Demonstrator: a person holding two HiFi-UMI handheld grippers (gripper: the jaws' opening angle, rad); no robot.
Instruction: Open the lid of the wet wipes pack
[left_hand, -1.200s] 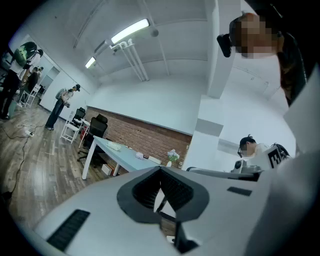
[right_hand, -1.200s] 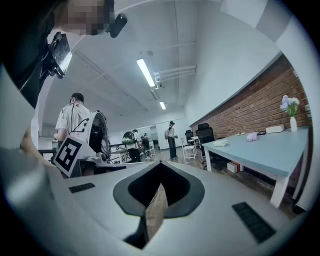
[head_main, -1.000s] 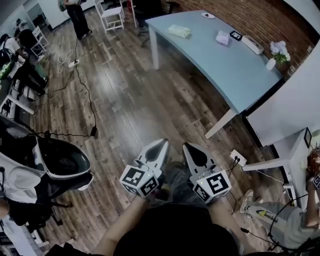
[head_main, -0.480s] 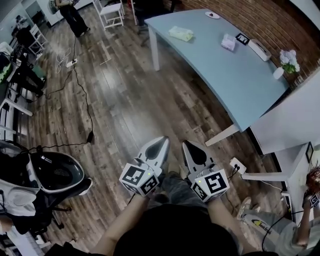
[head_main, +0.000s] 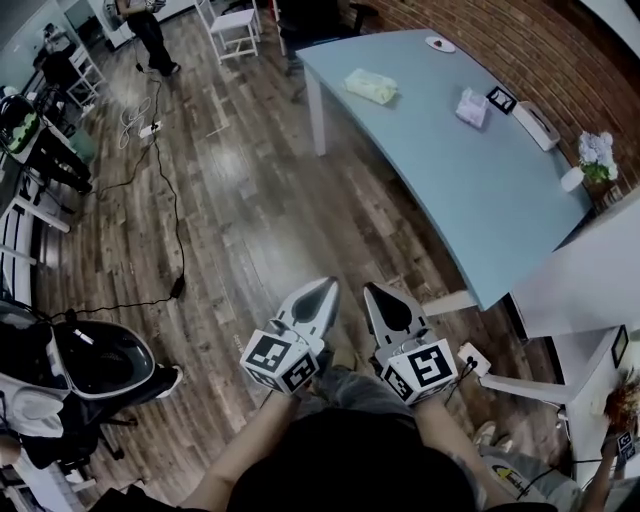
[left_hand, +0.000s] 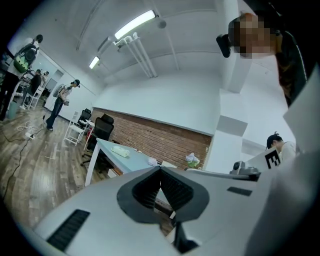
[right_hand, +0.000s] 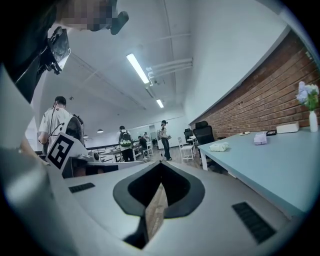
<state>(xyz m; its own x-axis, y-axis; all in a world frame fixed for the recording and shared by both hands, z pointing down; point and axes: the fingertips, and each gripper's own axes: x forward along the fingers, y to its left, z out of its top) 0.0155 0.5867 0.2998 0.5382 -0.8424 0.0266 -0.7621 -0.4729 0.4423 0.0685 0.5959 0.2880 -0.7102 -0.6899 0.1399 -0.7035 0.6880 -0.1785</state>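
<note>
Versus a second ago, the blue table (head_main: 470, 190) sits lower and nearer in the head view. Both grippers hold the same spot at the frame's bottom. Left gripper (head_main: 326, 286): jaws together, nothing between. Right gripper (head_main: 374, 290): jaws together, nothing between. Wet wipes pack (head_main: 371, 86): pale green, soft, lying near the table's far end, well apart from both grippers; lid too small to tell. The right gripper view shows the pack side-on as a low mound. Only the head view shows the black cable (head_main: 178, 287) on the wood floor.
</note>
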